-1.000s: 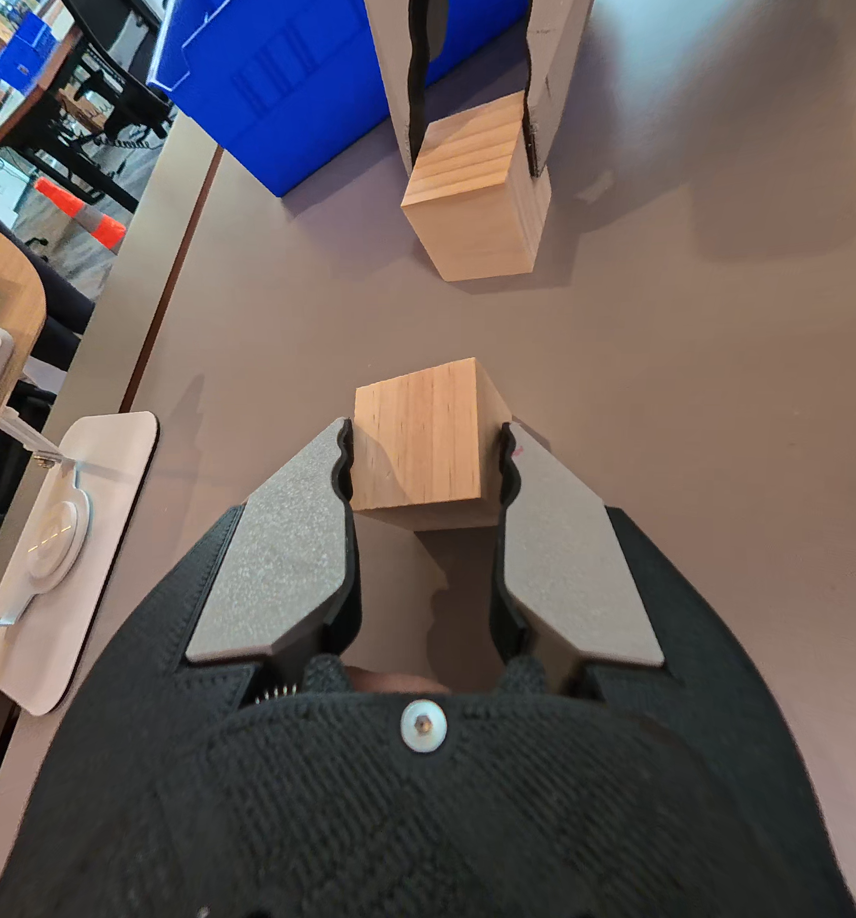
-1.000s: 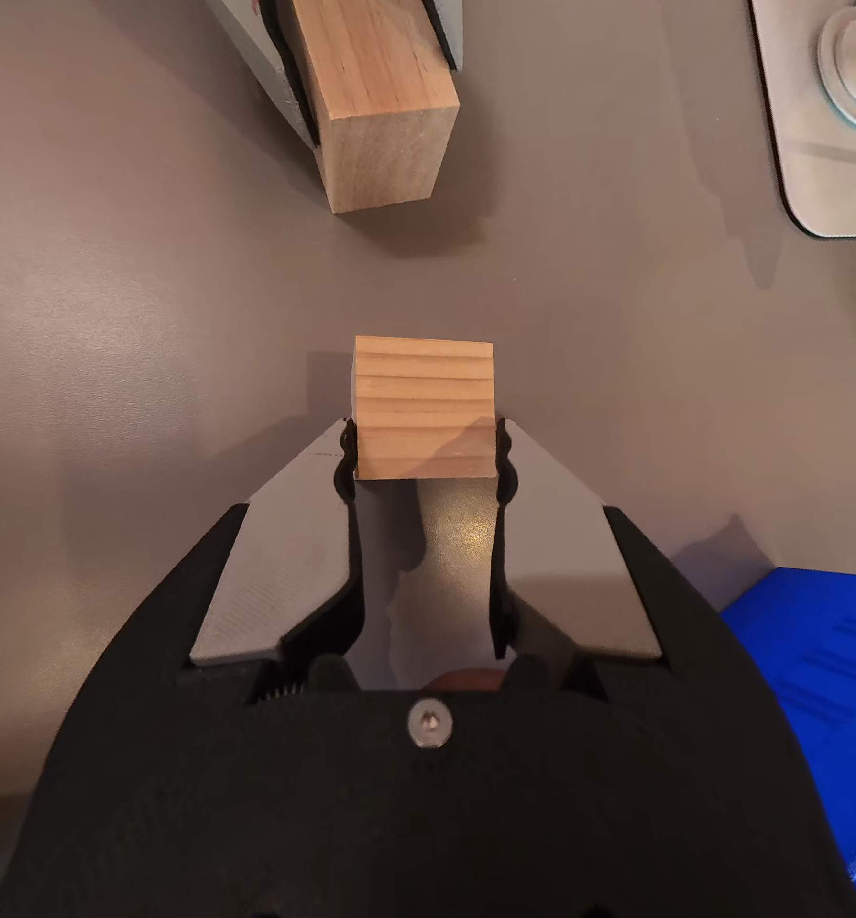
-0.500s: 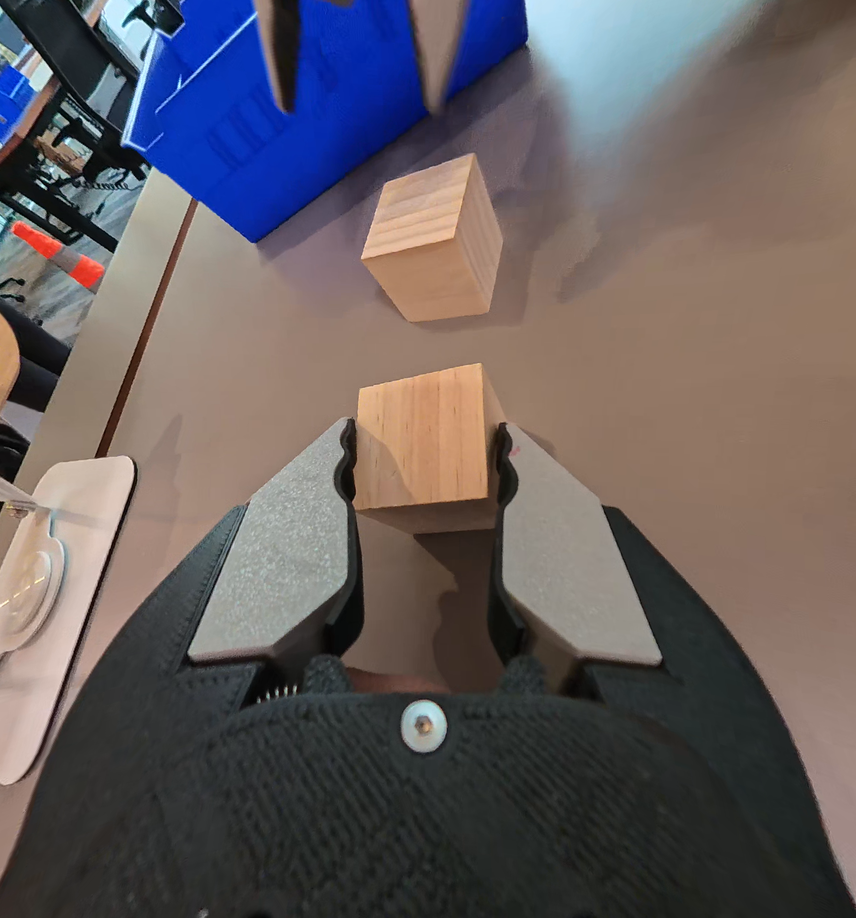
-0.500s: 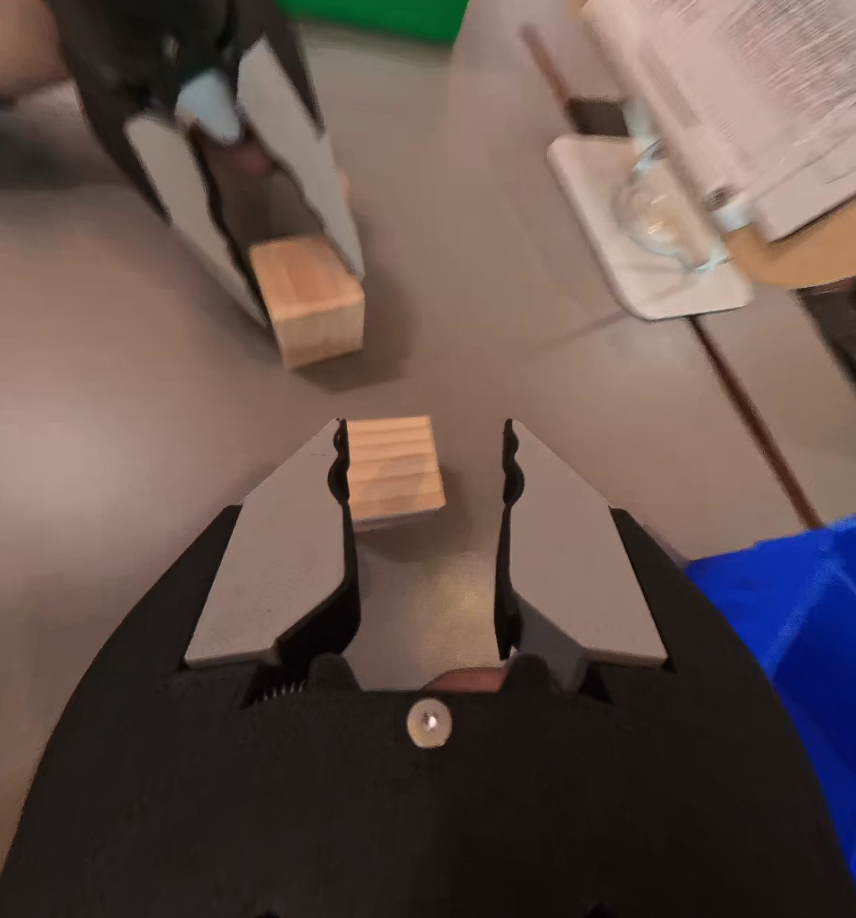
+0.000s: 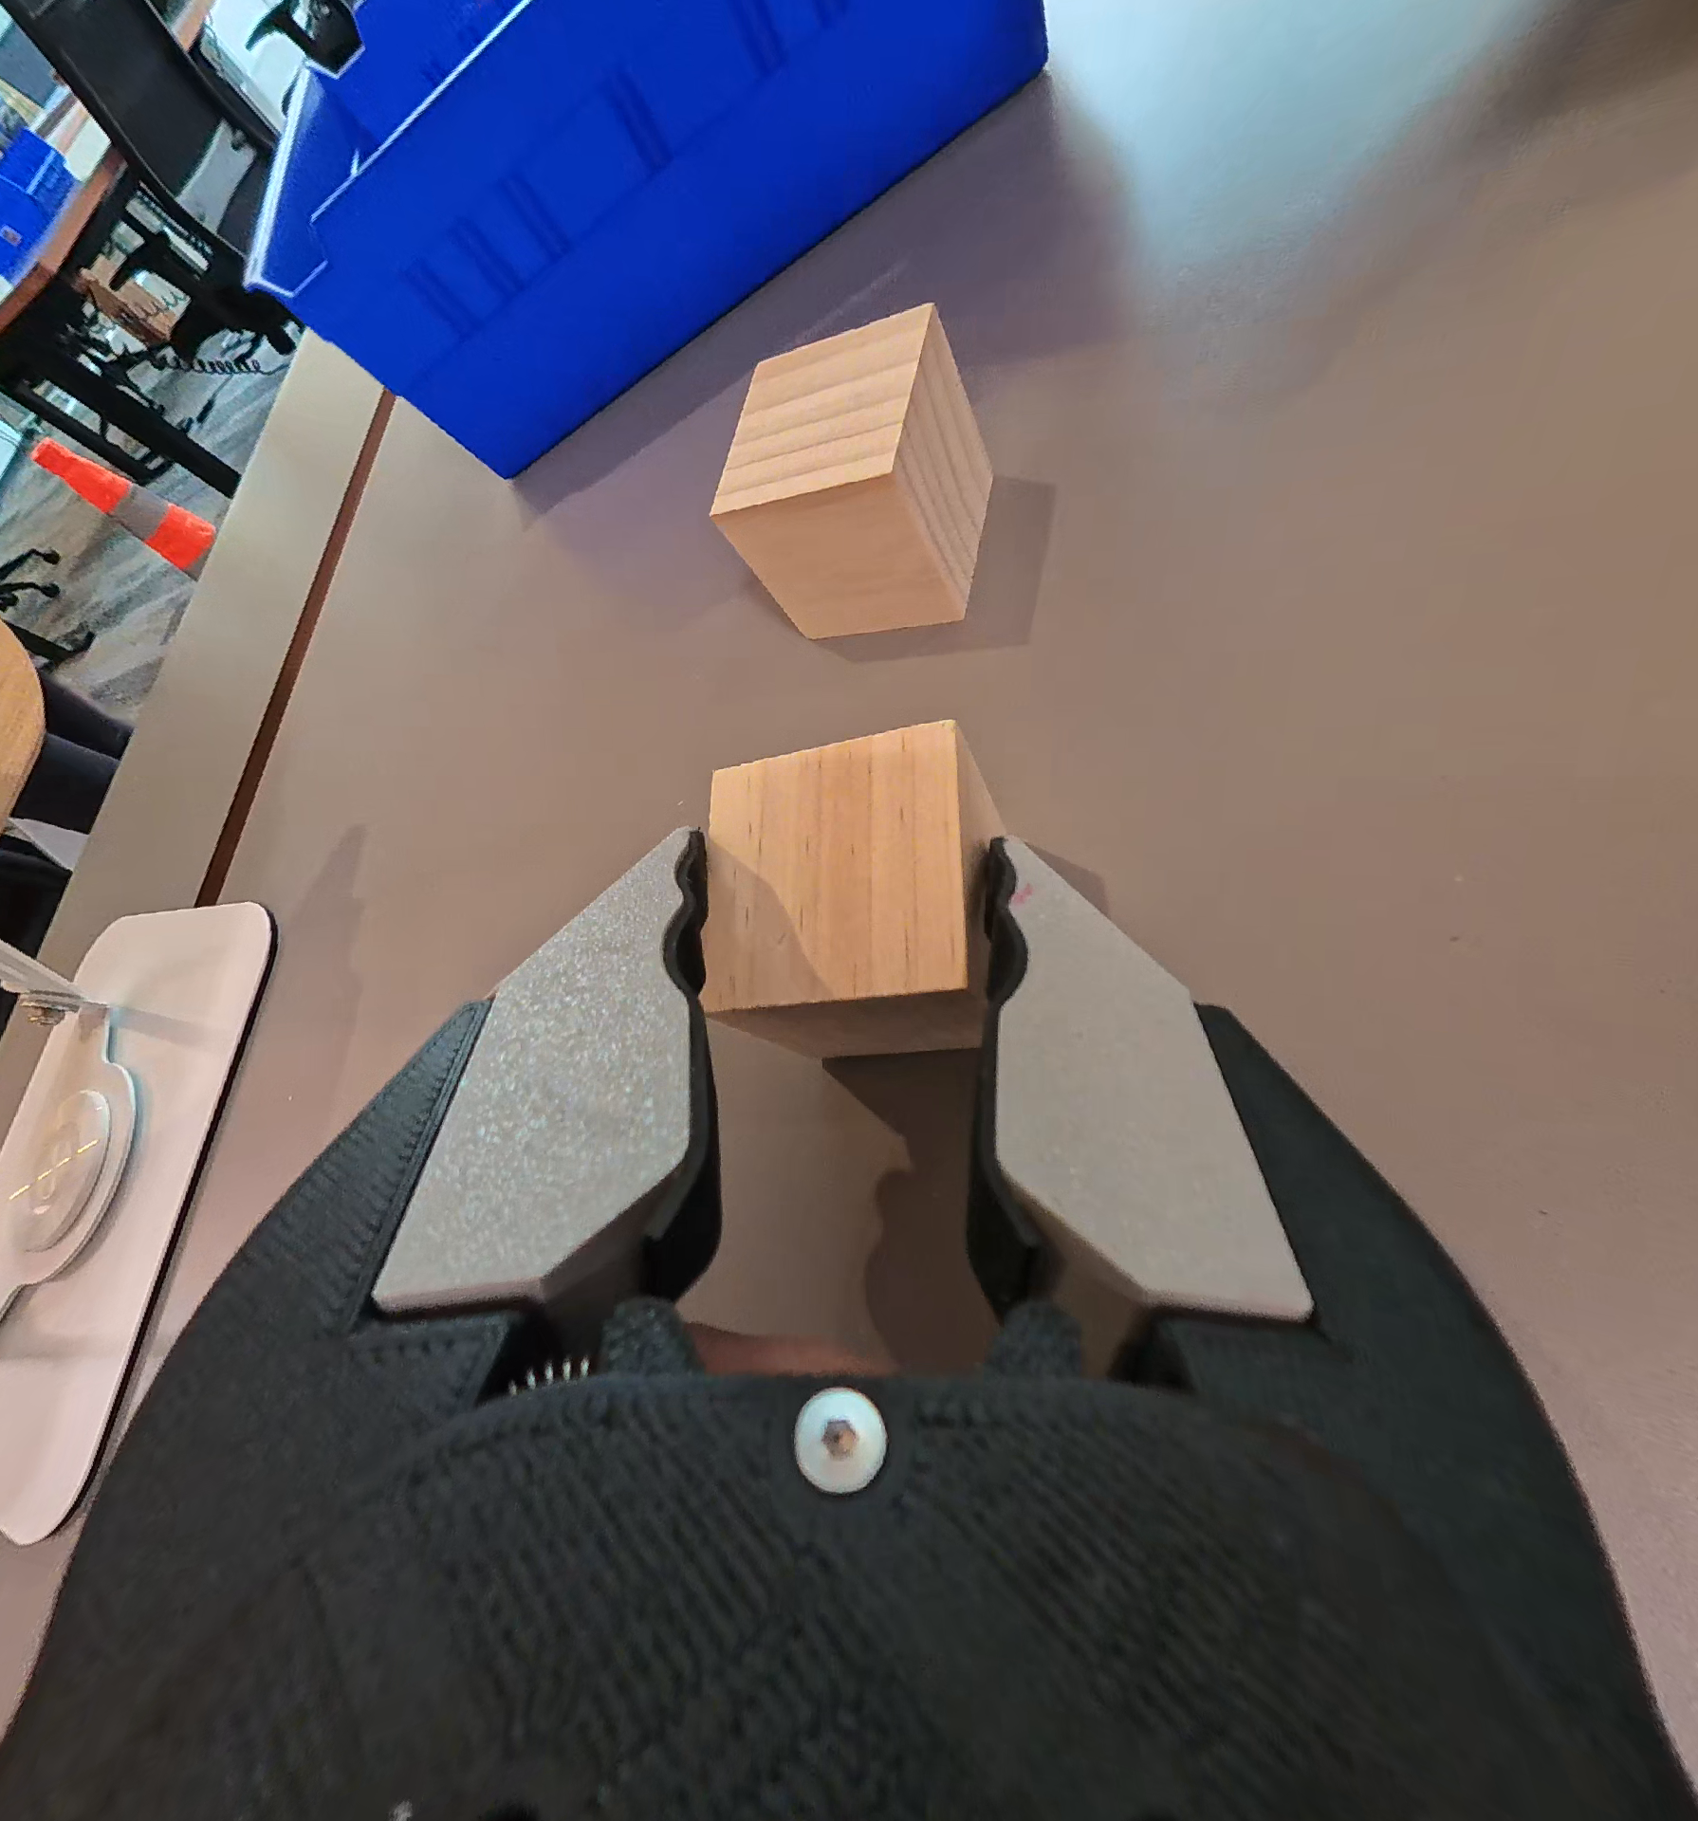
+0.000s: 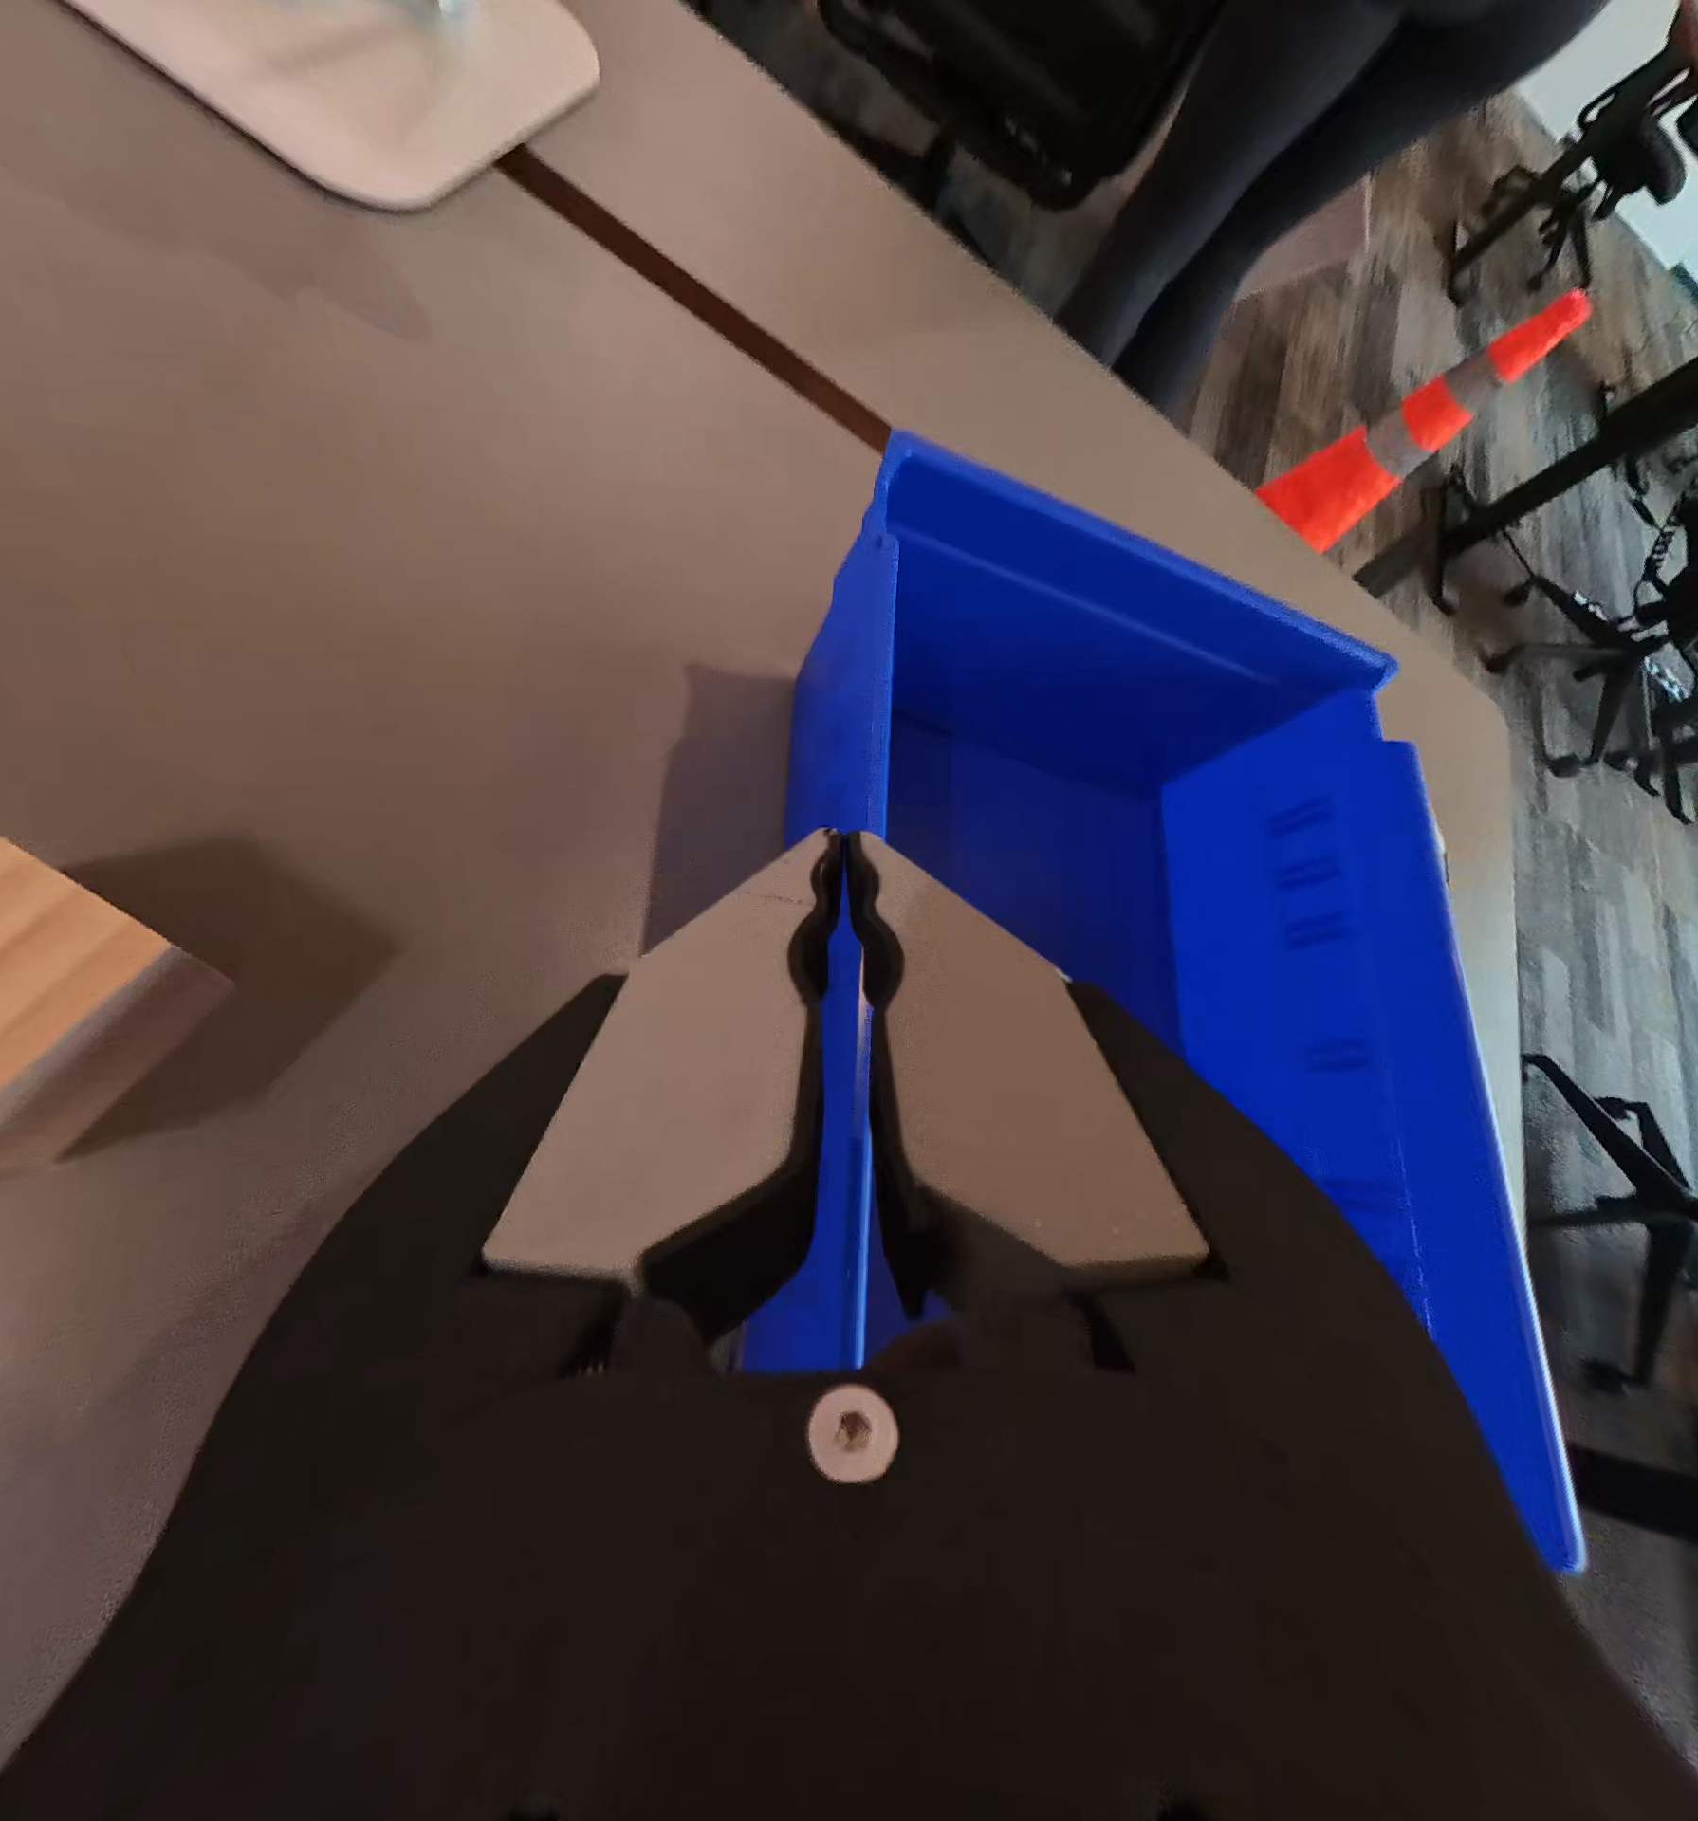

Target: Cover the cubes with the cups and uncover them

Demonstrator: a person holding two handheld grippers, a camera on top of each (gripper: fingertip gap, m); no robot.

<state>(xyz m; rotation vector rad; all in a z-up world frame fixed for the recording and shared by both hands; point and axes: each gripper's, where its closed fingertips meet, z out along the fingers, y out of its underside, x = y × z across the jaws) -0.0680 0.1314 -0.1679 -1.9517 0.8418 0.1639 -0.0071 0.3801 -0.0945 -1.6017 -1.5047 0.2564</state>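
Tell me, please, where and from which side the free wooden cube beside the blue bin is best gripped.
Grip the far wooden cube across two opposite vertical faces, coming down from above. It sits flat on the table, clear of the blue bin and the nearer cube, so its flat parallel sides probably suit the claw.

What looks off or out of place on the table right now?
No cups in either view, though the task needs them. The blue bin looks empty. Both wooden cubes, near cube and far cube, sit upright and undamaged. Nothing spilled. The right claw is shut on nothing.
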